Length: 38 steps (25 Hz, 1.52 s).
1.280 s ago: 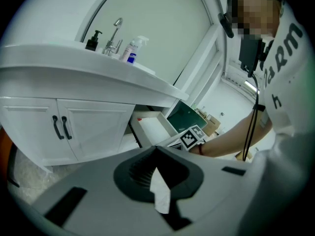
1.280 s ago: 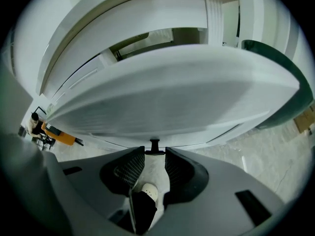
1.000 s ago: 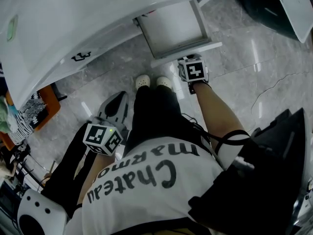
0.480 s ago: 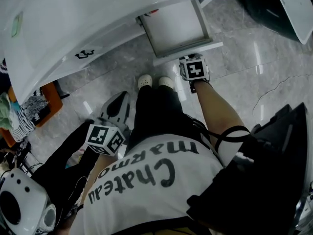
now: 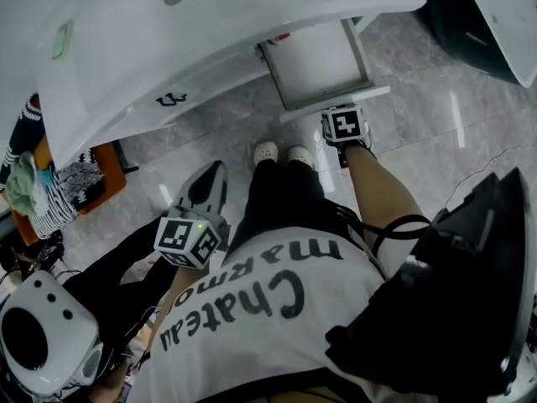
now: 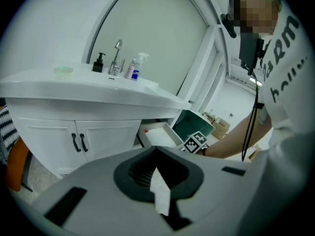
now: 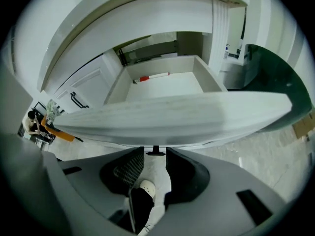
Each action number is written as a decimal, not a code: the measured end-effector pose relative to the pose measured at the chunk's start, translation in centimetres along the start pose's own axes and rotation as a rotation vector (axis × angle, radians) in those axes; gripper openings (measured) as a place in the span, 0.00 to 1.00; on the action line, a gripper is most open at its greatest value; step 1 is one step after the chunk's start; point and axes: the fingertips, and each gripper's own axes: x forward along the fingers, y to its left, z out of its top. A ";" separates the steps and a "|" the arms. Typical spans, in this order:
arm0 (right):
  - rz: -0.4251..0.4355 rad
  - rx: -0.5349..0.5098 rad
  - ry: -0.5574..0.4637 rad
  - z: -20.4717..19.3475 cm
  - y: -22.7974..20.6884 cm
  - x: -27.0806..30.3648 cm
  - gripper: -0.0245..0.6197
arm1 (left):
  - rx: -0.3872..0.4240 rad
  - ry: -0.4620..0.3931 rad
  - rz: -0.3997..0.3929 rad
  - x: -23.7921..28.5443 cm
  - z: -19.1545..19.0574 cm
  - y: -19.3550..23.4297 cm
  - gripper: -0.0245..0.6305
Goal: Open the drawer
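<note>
The white drawer [image 5: 319, 57] of the vanity stands pulled out, its front panel [image 7: 172, 117] just above my right gripper [image 7: 155, 154]. The small black handle [image 7: 155, 152] under the panel sits between the jaw tips. The jaws are opening and their pads stand clear of it. In the head view the right gripper [image 5: 341, 114] is at the drawer front, mostly under its marker cube. A red and white stick [image 7: 152, 76] lies inside the drawer. My left gripper [image 5: 210, 173] hangs shut and empty by the person's left leg, away from the drawer [image 6: 157, 134].
The vanity top [image 6: 98, 90] carries a faucet [image 6: 116, 58], a black pump bottle [image 6: 100, 62] and a spray bottle [image 6: 134, 67]. Cabinet doors with black handles [image 6: 78, 142] lie left of the drawer. An orange stool [image 5: 92, 183] stands left, a dark green panel [image 7: 275, 82] right.
The left gripper has risen a little beside the leg. The right gripper stays at the drawer front, and the drawer is out as far as before.
</note>
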 end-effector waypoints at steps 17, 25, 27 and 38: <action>0.168 0.323 -0.630 11.0 -4.0 -26.5 0.05 | 0.055 -0.161 -0.208 0.7 13.9 -3.1 0.05; 0.114 0.145 -0.965 15.5 -1.6 -39.9 0.05 | 0.155 -0.284 -0.382 -1.4 21.9 -7.0 0.05; 0.103 0.139 -0.987 15.1 -1.0 -41.1 0.05 | 0.184 -0.306 -0.412 -2.0 23.5 -7.3 0.05; 0.004 0.117 -0.959 12.9 0.0 -41.1 0.05 | 0.301 -0.343 -0.399 -3.5 24.9 -5.5 0.05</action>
